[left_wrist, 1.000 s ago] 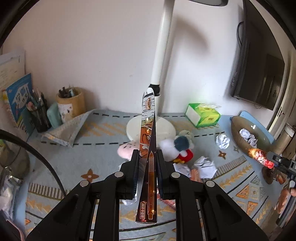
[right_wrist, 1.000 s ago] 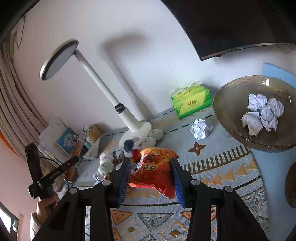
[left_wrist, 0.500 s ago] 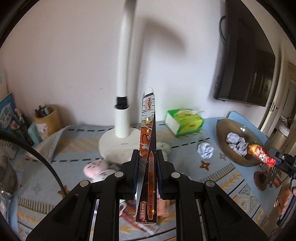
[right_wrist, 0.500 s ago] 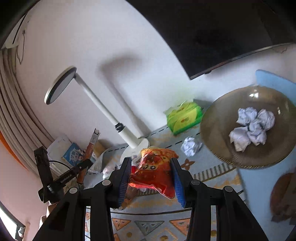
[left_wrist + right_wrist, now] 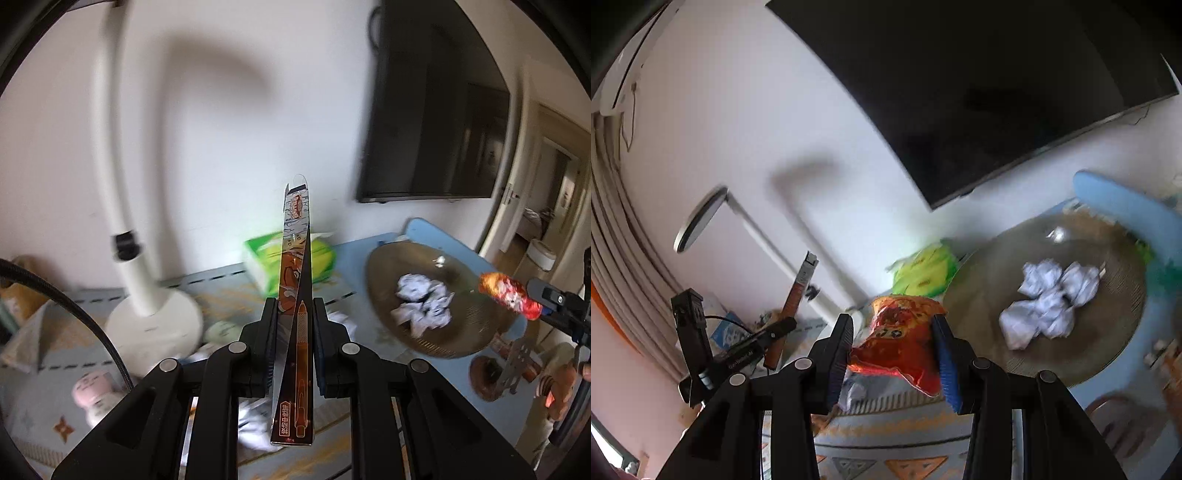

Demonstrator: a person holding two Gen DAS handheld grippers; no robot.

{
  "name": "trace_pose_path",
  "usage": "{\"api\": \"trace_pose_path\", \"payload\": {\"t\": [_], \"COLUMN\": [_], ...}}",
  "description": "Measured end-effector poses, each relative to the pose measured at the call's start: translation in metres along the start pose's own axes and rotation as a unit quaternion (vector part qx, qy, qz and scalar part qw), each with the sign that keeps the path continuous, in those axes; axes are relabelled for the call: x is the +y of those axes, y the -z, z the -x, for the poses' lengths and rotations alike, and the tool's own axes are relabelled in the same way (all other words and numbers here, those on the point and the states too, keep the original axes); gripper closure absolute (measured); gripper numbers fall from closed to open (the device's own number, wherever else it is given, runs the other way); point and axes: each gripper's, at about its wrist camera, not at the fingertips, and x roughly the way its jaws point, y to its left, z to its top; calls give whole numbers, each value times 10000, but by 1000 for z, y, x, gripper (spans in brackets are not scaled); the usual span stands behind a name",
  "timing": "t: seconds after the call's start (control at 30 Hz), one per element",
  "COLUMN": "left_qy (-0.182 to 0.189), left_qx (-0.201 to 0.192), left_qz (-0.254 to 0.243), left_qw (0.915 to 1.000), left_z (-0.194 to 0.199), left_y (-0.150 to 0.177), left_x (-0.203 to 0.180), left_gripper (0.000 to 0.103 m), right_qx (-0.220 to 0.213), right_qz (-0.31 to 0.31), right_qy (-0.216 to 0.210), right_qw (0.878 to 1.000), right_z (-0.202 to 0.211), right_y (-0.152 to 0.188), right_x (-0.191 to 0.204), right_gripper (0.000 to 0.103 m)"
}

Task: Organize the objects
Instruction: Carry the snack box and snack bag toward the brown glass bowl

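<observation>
Crinkly red-orange snack bag (image 5: 901, 347) sat clamped in right tongs (image 5: 892, 349) near the round brown bowl (image 5: 979, 306), probably headed there; left tongs (image 5: 293, 334) pinched a slim orange pen box (image 5: 295, 295).

The pen box (image 5: 295, 325) carries Chinese characters in a frame near its lower end, too small to read surely. The print on the snack bag (image 5: 901, 339) is blurred.

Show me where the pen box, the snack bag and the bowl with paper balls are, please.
pen box (image 5: 297, 295): left wrist view, its middle.
snack bag (image 5: 899, 332): right wrist view, front face.
bowl (image 5: 982, 295): right wrist view, bare inner wall.
</observation>
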Motion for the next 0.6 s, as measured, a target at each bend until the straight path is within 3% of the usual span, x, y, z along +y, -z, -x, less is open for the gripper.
{"api": "trace_pose_path", "payload": {"t": [0.23,0.6], "left_qy": [436,1001], "left_qx": [79,359], "left_qz": [-379,-554], "left_qw": [9983,9928], "left_z": [-38,-92], "left_y": [-19,-21], "left_x": [-51,-101], "left_gripper": [89,89], "right_qx": [-241,-118], "right_qz": [-168,-339], "right_qy": [382,768], "right_qw": [9988,9964], "right_z": [18,21], "right_y": [-28,-39], "right_x": [-38,-80], "right_gripper": [61,61]}}
